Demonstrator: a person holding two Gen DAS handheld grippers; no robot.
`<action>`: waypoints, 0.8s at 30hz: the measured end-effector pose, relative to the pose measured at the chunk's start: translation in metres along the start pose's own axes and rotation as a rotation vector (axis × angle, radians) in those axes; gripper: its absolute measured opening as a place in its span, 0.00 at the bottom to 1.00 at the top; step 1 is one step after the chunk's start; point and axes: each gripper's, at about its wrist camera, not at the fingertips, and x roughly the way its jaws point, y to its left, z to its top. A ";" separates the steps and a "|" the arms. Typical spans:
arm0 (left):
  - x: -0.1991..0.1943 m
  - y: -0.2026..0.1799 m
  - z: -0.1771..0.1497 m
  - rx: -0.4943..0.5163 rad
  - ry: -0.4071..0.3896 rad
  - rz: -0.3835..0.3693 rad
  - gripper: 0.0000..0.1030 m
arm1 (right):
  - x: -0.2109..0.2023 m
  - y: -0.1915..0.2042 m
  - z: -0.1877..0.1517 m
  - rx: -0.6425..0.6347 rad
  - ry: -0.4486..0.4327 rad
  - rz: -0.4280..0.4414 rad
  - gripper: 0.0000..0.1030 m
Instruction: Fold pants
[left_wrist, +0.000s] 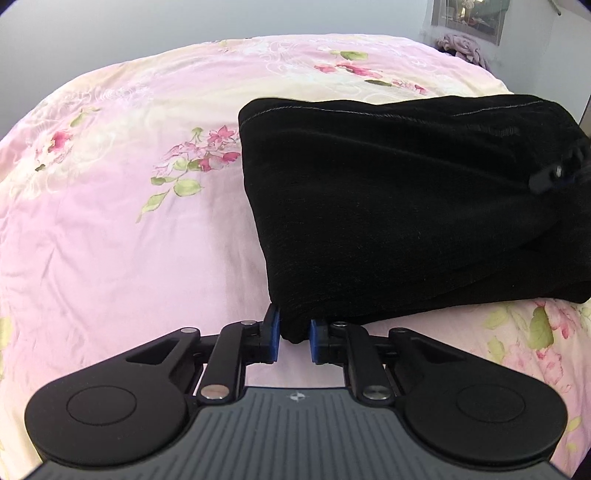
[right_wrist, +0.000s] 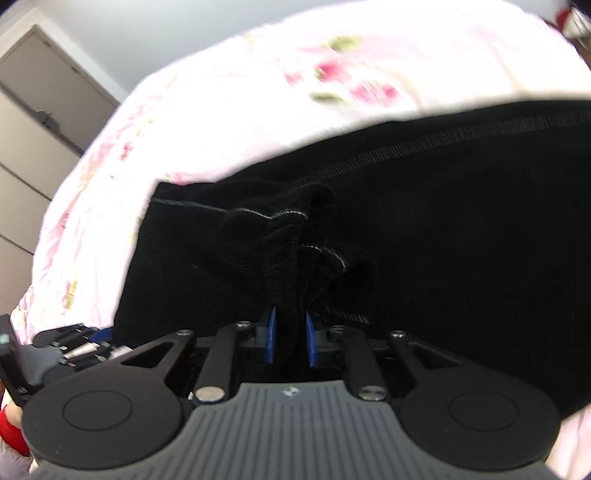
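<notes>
Two hand-held grippers pinched the black pants (left_wrist: 406, 206) on the bed (left_wrist: 110, 221), left hand-held gripper (left_wrist: 294, 338) at the near corner, right hand-held gripper (right_wrist: 290, 338) on bunched cloth, the bundle stretching away rightward

The pants (left_wrist: 406, 206) are plain black with thin grey stitch lines along their seams, and a ribbed black band runs across them in the right wrist view. The bedspread (left_wrist: 129, 240) beneath is pale pink, printed with deep pink flowers, green leaves and faint white scrolls, fading to cream toward its far edge. Both the left gripper (left_wrist: 294, 338) and the right gripper (right_wrist: 290, 339) are black with blue pads and grey ribbed bodies.
</notes>
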 end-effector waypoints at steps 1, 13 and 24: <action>0.004 -0.001 0.005 -0.002 0.009 0.001 0.16 | 0.010 -0.007 -0.007 0.029 0.017 -0.003 0.11; 0.011 -0.001 0.006 -0.044 0.045 0.000 0.16 | -0.005 -0.036 -0.002 0.138 -0.068 0.045 0.60; 0.017 -0.004 0.007 -0.030 0.054 0.009 0.15 | -0.022 -0.008 0.016 0.034 -0.217 0.149 0.23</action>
